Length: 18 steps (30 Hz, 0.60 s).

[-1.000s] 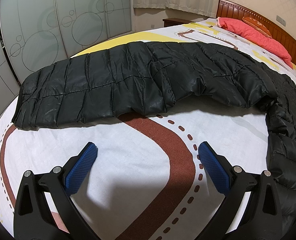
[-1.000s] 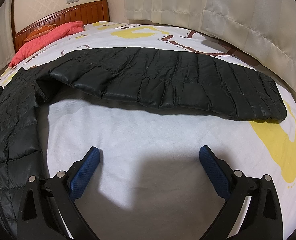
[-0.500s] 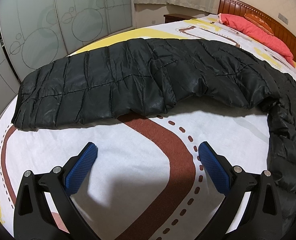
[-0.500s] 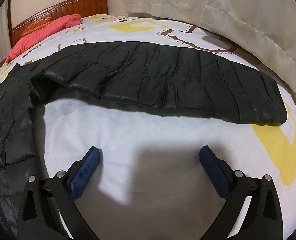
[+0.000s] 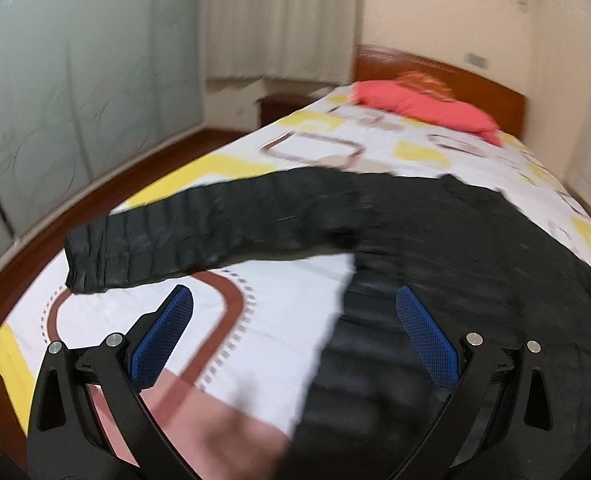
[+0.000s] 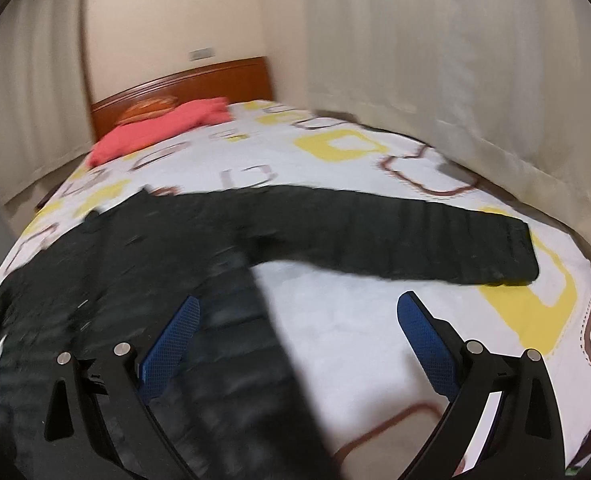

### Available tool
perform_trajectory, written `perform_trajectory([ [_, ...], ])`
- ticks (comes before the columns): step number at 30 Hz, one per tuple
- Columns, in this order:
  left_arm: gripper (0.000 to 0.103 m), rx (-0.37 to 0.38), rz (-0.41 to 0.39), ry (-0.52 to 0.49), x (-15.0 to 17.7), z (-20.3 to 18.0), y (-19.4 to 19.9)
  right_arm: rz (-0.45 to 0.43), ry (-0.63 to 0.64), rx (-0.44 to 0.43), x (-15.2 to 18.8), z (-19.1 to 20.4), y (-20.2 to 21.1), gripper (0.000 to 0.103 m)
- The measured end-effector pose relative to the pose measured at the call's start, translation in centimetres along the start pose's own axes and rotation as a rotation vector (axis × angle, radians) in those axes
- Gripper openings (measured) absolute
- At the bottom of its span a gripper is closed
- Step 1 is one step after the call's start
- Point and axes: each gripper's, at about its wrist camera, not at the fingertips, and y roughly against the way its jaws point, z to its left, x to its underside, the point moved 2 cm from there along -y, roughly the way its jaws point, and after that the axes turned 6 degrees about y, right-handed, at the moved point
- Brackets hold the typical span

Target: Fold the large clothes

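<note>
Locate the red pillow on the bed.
In both wrist views the red pillow lies at the far end of the bed, against the wooden headboard, beyond the black jacket.

A home bedroom: a bed (image 5: 335, 152) with wooden headboard (image 6: 183, 88), coral pillow (image 5: 423, 110), patterned sheet, curtains (image 6: 435, 60), and a nightstand (image 5: 283, 106).

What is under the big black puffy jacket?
The black jacket lies spread on the bed's patterned sheet, white with yellow and brown shapes. The sheet shows all around it, but the part right beneath is covered, so anything hidden there cannot be seen.
</note>
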Motion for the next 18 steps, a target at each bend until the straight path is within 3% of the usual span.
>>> perform_trajectory([
  [4,0.101,0.061,0.030,-0.063,2.5,-2.9,3.0,0.022,0.020,-0.111,1.6,2.6,2.6,0.098],
  [10,0.101,0.103,0.045,-0.048,6.1,-4.0,7.1,-0.004,0.071,-0.149,3.5,5.8,7.3,0.098],
  [18,0.101,0.091,0.103,-0.078,9.0,-4.4,9.1,0.003,0.115,-0.179,5.1,8.2,9.5,0.098],
])
